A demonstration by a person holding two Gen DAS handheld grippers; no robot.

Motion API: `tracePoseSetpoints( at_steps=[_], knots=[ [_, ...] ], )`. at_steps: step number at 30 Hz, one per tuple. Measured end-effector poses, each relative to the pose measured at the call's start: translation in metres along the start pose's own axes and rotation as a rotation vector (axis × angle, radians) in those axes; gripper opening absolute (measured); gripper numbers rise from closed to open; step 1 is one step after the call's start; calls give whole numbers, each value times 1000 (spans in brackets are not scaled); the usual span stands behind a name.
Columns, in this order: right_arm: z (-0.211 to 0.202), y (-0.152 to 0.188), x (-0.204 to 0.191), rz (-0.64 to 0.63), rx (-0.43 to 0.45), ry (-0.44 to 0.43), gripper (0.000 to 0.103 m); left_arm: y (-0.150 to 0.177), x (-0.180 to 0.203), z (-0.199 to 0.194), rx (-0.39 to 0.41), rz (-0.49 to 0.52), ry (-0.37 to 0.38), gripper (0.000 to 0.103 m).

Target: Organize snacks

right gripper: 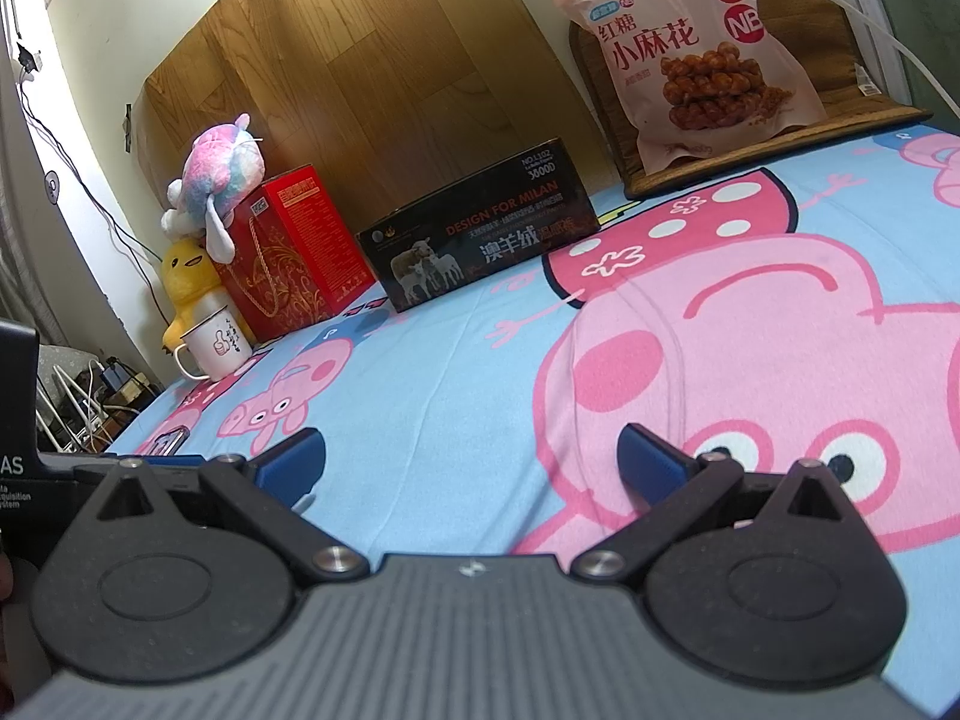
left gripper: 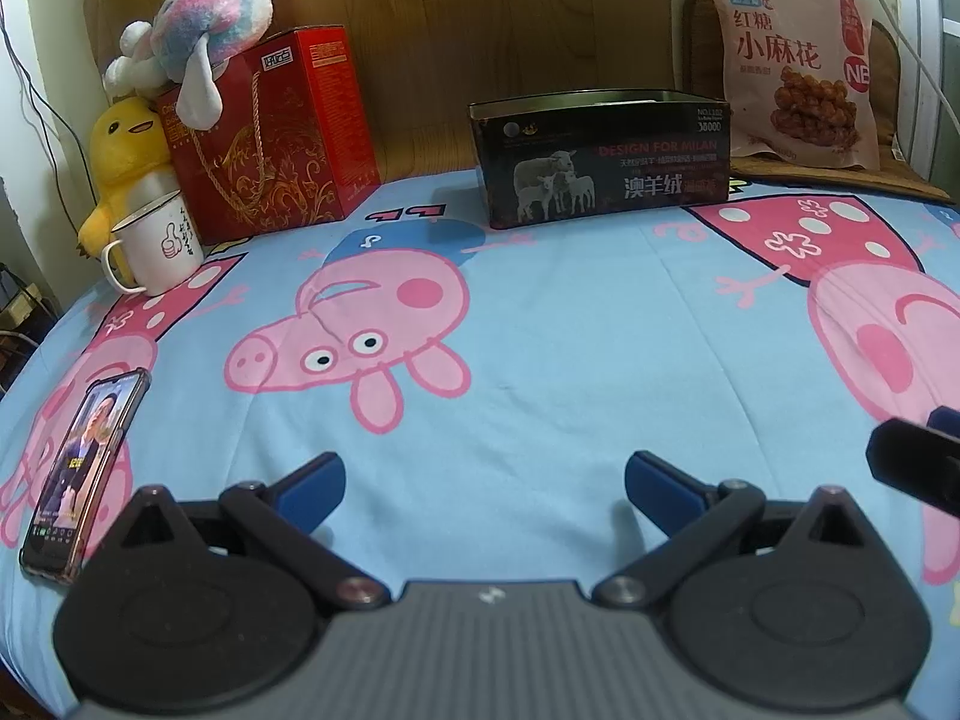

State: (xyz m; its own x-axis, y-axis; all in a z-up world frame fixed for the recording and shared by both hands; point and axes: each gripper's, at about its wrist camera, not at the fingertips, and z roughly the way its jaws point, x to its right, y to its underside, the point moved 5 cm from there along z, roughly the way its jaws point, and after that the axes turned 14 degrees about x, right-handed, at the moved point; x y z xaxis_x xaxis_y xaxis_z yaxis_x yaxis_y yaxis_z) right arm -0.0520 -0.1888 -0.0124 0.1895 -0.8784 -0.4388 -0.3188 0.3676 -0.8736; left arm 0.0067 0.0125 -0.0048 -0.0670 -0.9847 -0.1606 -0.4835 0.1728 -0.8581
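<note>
A pink snack bag with fried twists printed on it leans upright at the back right on a woven mat; it also shows in the right wrist view. A black open-topped box with sheep printed on it stands at the back middle, also in the right wrist view. My left gripper is open and empty, low over the cartoon-pig sheet, far in front of the box. My right gripper is open and empty, also near the front; part of it shows at the right edge of the left wrist view.
A red gift box with a rope handle stands at the back left, a pastel plush toy on top and a yellow plush beside it. A white mug stands in front. A phone lies at the front left.
</note>
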Motion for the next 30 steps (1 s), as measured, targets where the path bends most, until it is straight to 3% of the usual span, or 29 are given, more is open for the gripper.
tracePoseSetpoints(
  at_steps=[30],
  knots=[
    [0, 0, 0, -1, 1, 0, 103, 2, 0, 1, -4, 0, -1, 103]
  ],
)
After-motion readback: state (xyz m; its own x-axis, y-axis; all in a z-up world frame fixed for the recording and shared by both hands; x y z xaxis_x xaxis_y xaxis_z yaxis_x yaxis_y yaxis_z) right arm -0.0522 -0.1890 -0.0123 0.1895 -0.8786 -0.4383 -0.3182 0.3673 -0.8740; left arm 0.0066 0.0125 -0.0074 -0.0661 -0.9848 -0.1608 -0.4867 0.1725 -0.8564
